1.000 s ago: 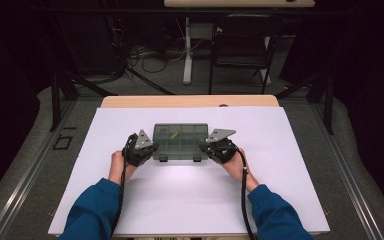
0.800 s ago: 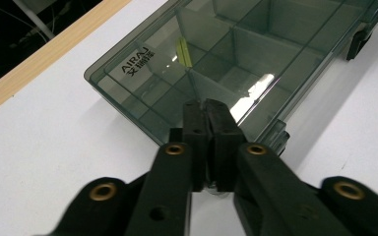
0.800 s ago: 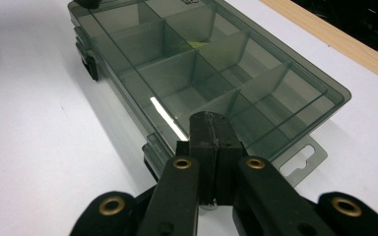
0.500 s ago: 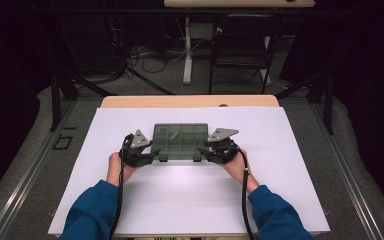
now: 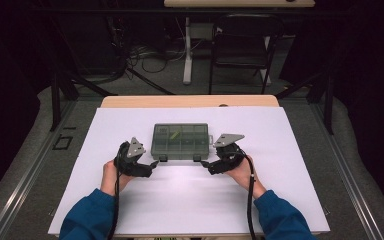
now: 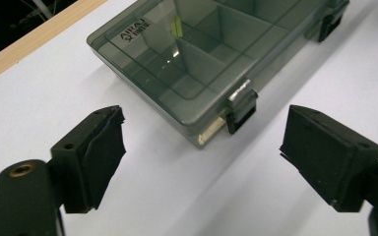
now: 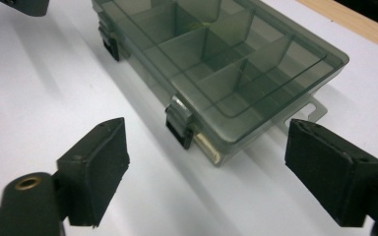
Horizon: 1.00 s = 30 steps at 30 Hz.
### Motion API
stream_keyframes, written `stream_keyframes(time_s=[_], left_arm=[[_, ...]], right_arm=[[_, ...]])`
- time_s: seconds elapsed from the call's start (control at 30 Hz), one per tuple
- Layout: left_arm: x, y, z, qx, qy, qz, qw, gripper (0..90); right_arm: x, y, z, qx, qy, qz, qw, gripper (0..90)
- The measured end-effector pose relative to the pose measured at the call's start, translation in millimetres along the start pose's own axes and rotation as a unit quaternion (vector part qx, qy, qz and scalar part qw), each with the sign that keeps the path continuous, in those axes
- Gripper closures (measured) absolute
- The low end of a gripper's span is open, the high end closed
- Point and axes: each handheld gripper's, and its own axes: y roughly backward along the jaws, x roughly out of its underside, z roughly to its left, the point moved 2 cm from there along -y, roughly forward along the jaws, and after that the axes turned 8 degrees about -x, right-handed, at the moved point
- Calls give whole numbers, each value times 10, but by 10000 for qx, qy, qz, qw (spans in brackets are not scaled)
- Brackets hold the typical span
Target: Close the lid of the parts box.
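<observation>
- Bench (image 5: pixel 290 200): white top w/ a wood strip along the far edge; fills the lower half of the high view.
- Person: blue sleeves come in from 6 o'clock, one hand on each gripper.
- Organizer box (image 5: pixel 180 141): smoky clear plastic, lid shut, divided into compartments; sits flat on the bench near centre, slightly toward 12 o'clock. Embossed lettering on the lid corner, can't read it fully.
- Left gripper (image 5: pixel 152 165): at about 8 o'clock from the box, tips just beside its near-left corner. Jaws spread wide, nothing between them. In the left gripper view the gripper (image 6: pixel 202 147) frames that corner, apart from it.
- Right gripper (image 5: pixel 205 164): at about 4 o'clock from the box, tips just beside its near-right corner. Jaws wide apart, holding nothing; in its own view the gripper (image 7: pixel 206 150) is also clear of the box.
- Left latch (image 6: pixel 241 110) and right latch (image 7: pixel 181 125): black clips w/ metal tabs on the near wall, both closed.
- Yellow-green item (image 6: pixel 176 25): small, inside a far compartment; can't tell what it is.
</observation>
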Motion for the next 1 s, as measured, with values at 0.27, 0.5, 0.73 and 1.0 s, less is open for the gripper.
stream_keyframes(time_s=[0.27, 0.5, 0.73, 1.0], left_arm=[[133, 139, -60, 0, 84, 48, 10000, 63], [285, 209, -154, -23, 29, 137, 9999, 20], [376, 267, -229, -60, 71, 127, 9999, 0], [476, 355, -314, -76, 106, 100, 9999, 0]], right_arm=[[118, 135, 124, 50, 59, 16, 10000, 71], [245, 226, 211, 64, 114, 82, 9999, 61], [354, 336, 288, 149, 148, 102, 9997, 52], [473, 494, 349, 243, 124, 90, 9996, 45]])
